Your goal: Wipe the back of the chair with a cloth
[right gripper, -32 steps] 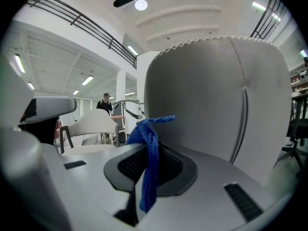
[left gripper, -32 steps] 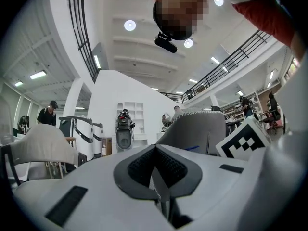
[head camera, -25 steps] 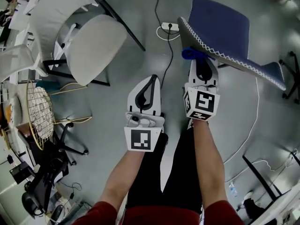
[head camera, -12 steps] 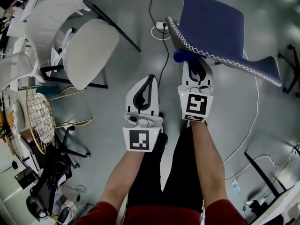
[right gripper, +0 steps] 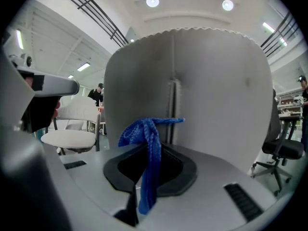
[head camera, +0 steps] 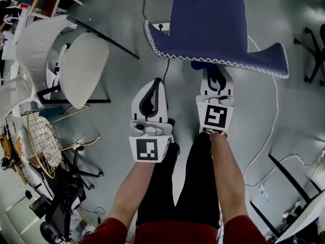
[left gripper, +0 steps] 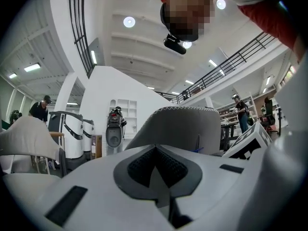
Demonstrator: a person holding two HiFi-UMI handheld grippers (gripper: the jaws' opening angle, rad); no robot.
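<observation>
Pinching a blue cloth (right gripper: pixel 147 148) half hidden from above by the chair back (head camera: pixel 213 29), right claw (head camera: pixel 216 75); left claw (left gripper: pixel 155 172) pressed together.

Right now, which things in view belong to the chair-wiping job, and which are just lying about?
Job: blue padded chair with white-stitched edge; blue knitted cloth, clamped in the right claw.
Lying about: white plastic chair; round gold wire rack; white floor cable; left claw, shut and empty.

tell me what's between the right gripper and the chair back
Only the blue cloth, pinched by the right gripper, its bunched end up by the chair back. The right gripper view shows it.
</observation>
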